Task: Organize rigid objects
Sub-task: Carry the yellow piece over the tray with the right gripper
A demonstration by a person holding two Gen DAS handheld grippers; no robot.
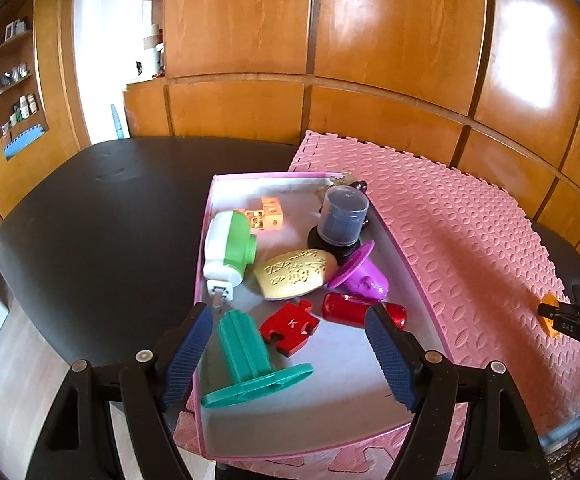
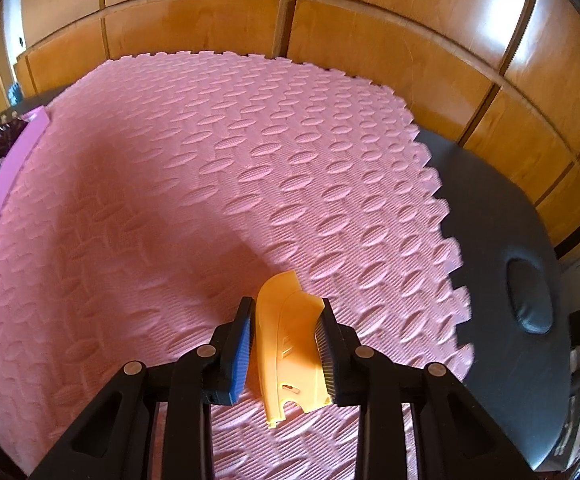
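My left gripper (image 1: 290,320) is open and empty above the near end of a pink-rimmed tray (image 1: 421,280). In the tray lie a teal spool (image 1: 250,356), a red puzzle piece (image 1: 290,326), a red cylinder (image 1: 345,308), a purple funnel-like toy (image 1: 361,276), a yellow embossed oval (image 1: 295,276), a white-and-green bottle (image 1: 230,248), an orange block (image 1: 266,218) and a grey capped jar (image 1: 343,216). My right gripper (image 2: 286,320) is shut on an orange plastic piece (image 2: 286,344) above the pink foam mat (image 2: 210,184). It also shows at the right edge of the left wrist view (image 1: 569,316).
The mat (image 1: 469,232) and tray rest on a black table (image 1: 102,216). The table's right part (image 2: 505,280) has an oval recess (image 2: 529,300). Wooden cabinet panels (image 1: 369,40) stand behind. The tray's purple wall (image 2: 6,192) lies at the left of the right wrist view.
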